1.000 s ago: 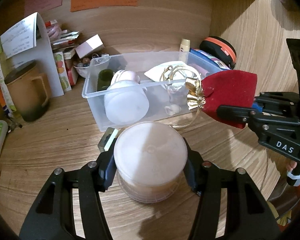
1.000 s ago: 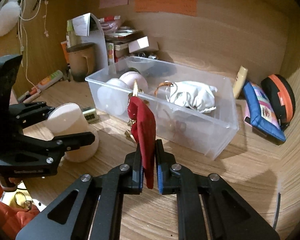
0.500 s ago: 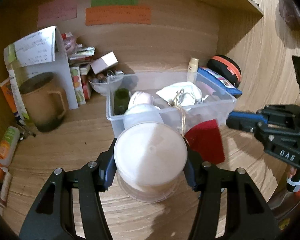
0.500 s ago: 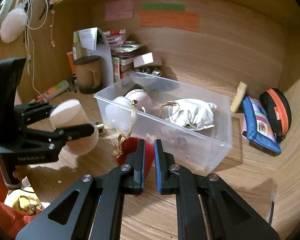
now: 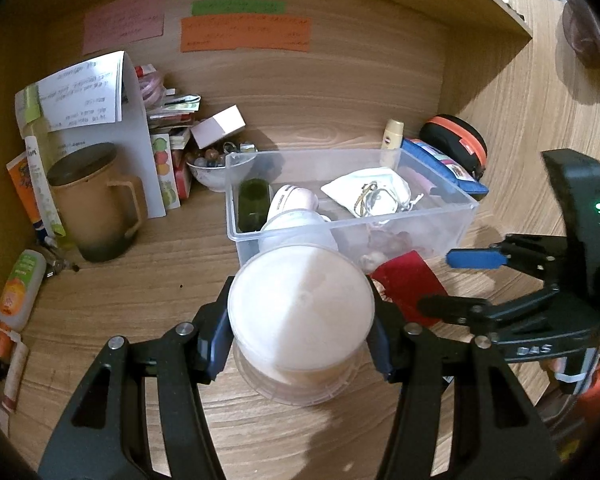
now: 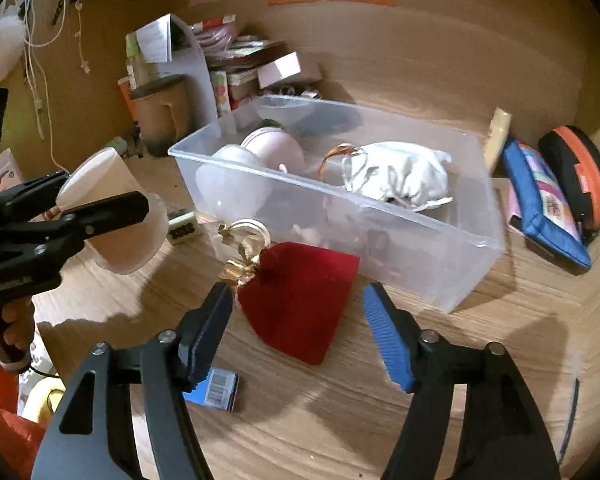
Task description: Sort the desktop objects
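Left wrist view shows a clear plastic bin (image 5: 352,216) on the wooden desk (image 5: 148,280), holding a dark green cup (image 5: 254,204), a pink-white round object (image 5: 294,200), a frosted white tub (image 5: 300,228) and a white drawstring pouch (image 5: 368,192) with a gold cord. Behind the bin stand a small bowl of beads (image 5: 212,168), a tan lidded mug (image 5: 94,204) and a blue zip pouch (image 5: 444,168) beside a black and orange case (image 5: 456,144).

The left gripper (image 5: 300,332) points toward the bin with its jaws clamped on either side of a round white lidded container (image 5: 300,316), which sits tilted between the pads, its base close above the desk. In the right wrist view the same container (image 6: 112,216) leans toward the bin's near corner.

The right gripper (image 6: 298,332) hovers low over the desk with its jaws spread wide and nothing between them. A red velvet pouch (image 6: 300,296) with a gold tie lies flat on the desk just ahead of the gap between the fingers (image 6: 384,336), just in front of the bin's near wall. A small blue box with a barcode (image 6: 216,390) lies under the left finger.
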A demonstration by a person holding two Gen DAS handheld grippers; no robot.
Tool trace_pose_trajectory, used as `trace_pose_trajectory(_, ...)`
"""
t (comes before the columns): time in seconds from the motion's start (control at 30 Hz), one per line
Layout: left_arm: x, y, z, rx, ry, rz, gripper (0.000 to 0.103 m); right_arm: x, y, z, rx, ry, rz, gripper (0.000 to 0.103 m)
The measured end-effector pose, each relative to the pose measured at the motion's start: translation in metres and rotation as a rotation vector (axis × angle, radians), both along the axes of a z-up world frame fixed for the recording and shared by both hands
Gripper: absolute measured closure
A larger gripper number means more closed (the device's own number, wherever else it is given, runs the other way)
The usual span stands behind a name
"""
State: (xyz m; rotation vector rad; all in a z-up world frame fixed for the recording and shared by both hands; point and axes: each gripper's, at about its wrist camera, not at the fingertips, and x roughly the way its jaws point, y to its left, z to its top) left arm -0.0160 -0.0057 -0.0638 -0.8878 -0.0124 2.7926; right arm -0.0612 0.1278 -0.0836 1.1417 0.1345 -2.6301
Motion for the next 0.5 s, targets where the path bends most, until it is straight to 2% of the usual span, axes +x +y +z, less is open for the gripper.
trace_pose_trajectory(0.23, 0.003, -0.007, -0.003, 0.008, -0.004, 0.008, 0.047, -0.027, -0.009, -0.02, -0.05, -0.101, -0.001, 0.033)
trace_pose_trajectory(0.4, 0.001, -0.013, -0.008, 0.021, -0.019, 0.018, 0.047, -0.035, -0.018, -0.029, -0.034, -0.117, -0.003, 0.03)
trace_pose_trajectory(0.5, 0.0, -0.015, -0.01, 0.03, -0.027, 0.022, 0.047, -0.035, -0.027, -0.031, 0.015, -0.084, 0.004, 0.029)
